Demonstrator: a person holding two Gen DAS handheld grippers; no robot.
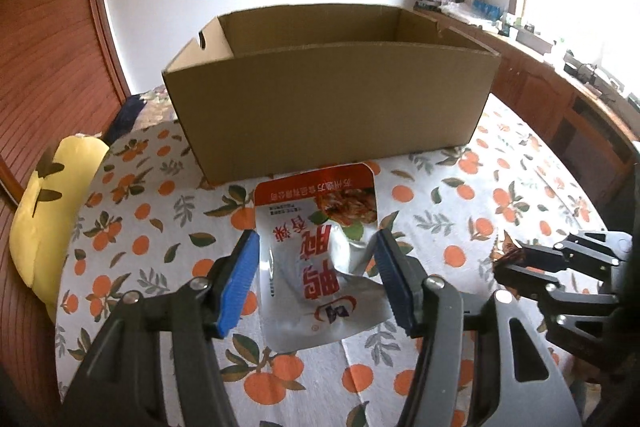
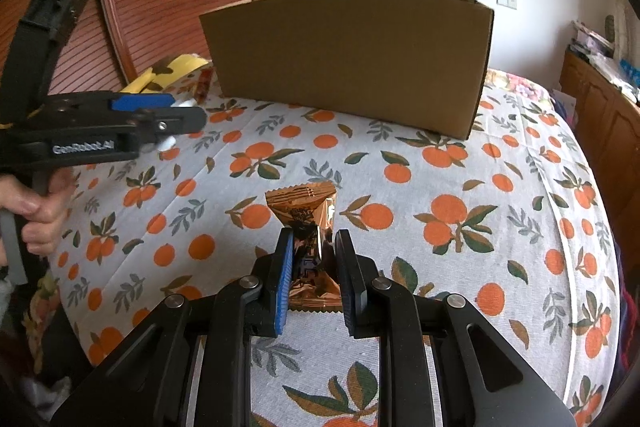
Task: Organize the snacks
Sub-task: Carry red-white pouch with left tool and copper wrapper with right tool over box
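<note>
Snack pouch (image 1: 312, 291), silver with red lettering and a red band at its far end, is pinched between my left fingers (image 1: 317, 239). The blue pads press into its two long edges and the foil is buckled in the middle. Seen from my right wrist, my left fingers (image 2: 180, 123) are held above the orange-print cloth (image 2: 440, 187), with bits of silver foil poking out between them, so the pouch is off the cloth. A hand (image 2: 40, 215) grips the handle behind them.

My right fingers (image 2: 314, 233) are closed on a small copper-brown wrapped sweet (image 2: 304, 203). The pads squeeze its middle, and its crimped far end sticks out ahead of the tips, low over the cloth. From my left wrist, the right fingers (image 1: 500, 267) show at the right edge with the brown wrapper caught in their tips.

An open cardboard box (image 1: 328, 107) stands on the cloth beyond both snacks, its long side facing me. I see bare walls on its inside, but not the bottom. The pouch's red end hangs just in front of the box's near wall, and the sweet is well short of the box (image 2: 352, 59).

A yellow cushion (image 1: 44, 211) lies off the left edge of the cloth, in front of a reddish wooden door
</note>
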